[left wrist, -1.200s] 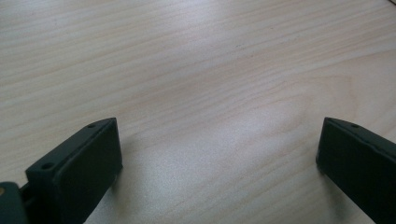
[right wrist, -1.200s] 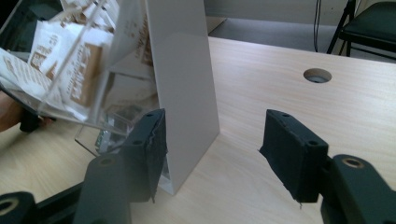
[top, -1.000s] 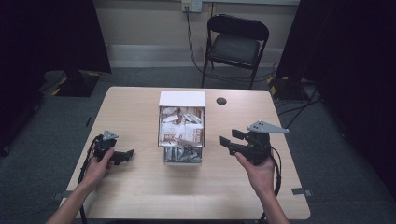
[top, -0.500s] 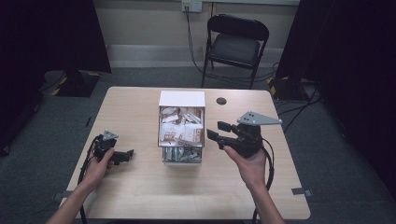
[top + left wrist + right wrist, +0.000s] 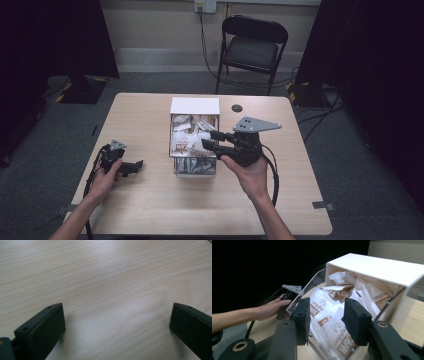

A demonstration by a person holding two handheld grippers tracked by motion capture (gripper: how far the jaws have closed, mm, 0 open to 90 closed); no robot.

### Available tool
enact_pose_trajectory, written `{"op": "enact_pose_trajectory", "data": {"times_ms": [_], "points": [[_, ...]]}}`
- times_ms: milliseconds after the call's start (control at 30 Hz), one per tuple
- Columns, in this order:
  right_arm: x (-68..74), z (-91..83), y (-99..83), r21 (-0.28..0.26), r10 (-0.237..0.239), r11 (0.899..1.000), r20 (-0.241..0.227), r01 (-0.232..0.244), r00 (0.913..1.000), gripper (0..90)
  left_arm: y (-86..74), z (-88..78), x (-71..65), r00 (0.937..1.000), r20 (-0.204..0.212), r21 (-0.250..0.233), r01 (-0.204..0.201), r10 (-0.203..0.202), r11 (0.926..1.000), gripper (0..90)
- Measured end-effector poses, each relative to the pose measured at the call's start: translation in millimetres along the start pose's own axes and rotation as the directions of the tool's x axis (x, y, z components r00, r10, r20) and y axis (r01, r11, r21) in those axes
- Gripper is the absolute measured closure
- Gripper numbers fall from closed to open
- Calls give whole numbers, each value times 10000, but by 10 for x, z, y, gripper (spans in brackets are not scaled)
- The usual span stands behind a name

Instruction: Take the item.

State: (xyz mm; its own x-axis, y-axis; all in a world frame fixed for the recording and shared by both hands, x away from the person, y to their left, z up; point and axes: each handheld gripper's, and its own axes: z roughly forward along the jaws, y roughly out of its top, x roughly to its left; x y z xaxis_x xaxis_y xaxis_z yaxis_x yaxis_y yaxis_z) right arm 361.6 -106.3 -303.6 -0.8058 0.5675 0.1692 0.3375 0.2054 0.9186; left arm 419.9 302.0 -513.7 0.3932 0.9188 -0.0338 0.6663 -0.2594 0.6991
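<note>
The right gripper (image 5: 210, 140) hangs over the clear box (image 5: 195, 170) in the middle of the table (image 5: 150, 210), its jaws parted and pointing left across the box's open top. Nothing sits between them. In the right gripper view the two black pads frame a heap of white-and-brown sachets (image 5: 329, 322), and the pads stand just above the paper, not yet on it as far as I can tell. The box carries a white lid or back section (image 5: 195, 106) at its far end; the sachets (image 5: 187, 137) fill it from there down to the near wall.

On the left side of the table, well apart from the box, the left gripper (image 5: 135, 167) rests low on the wood in the person's left hand (image 5: 107, 177). Its own view gives bare tabletop between two widely spread jaws: open, holding nothing, and idle by the look of it.

So the step in hand reads as the reach for a pick: the right claw is lined up over the pile but has not closed. The next move, I'd judge, calls for a short dip into the sachets so that one packet's edge lies between the pads, then a squeeze and a clean lift. The packets overlap loosely, so the risk is pinching two at once or dragging a neighbour over the rim. The right hand (image 5: 247, 172) holds the tool steady from the near side.
</note>
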Motion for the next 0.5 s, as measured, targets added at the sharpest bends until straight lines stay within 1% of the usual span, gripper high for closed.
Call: {"op": "enact_pose_trajectory", "data": {"times_ms": [300, 367, 433, 467, 500], "points": [[62, 135, -22, 403, -151, 9990, -512, 172, 9986, 596, 0, -1, 1, 10000, -20, 2, -19, 19, 10000, 0], [68, 168, -37, 579, -189, 9981, -577, 222, 9982, 604, 0, -1, 1, 10000, -17, -1, -16, 16, 10000, 0], [69, 186, -46, 634, -183, 9977, -618, 222, 9979, 610, 0, -1, 1, 10000, -21, 2, -21, 21, 10000, 0], [76, 213, -60, 736, -200, 9970, -713, 253, 9973, 632, 0, -1, 1, 10000, -22, -1, -23, 23, 10000, 0], [81, 224, -64, 772, -211, 9967, -705, 265, 9973, 634, 0, -1, 1, 10000, -24, 1, -19, 19, 10000, 0]]}}
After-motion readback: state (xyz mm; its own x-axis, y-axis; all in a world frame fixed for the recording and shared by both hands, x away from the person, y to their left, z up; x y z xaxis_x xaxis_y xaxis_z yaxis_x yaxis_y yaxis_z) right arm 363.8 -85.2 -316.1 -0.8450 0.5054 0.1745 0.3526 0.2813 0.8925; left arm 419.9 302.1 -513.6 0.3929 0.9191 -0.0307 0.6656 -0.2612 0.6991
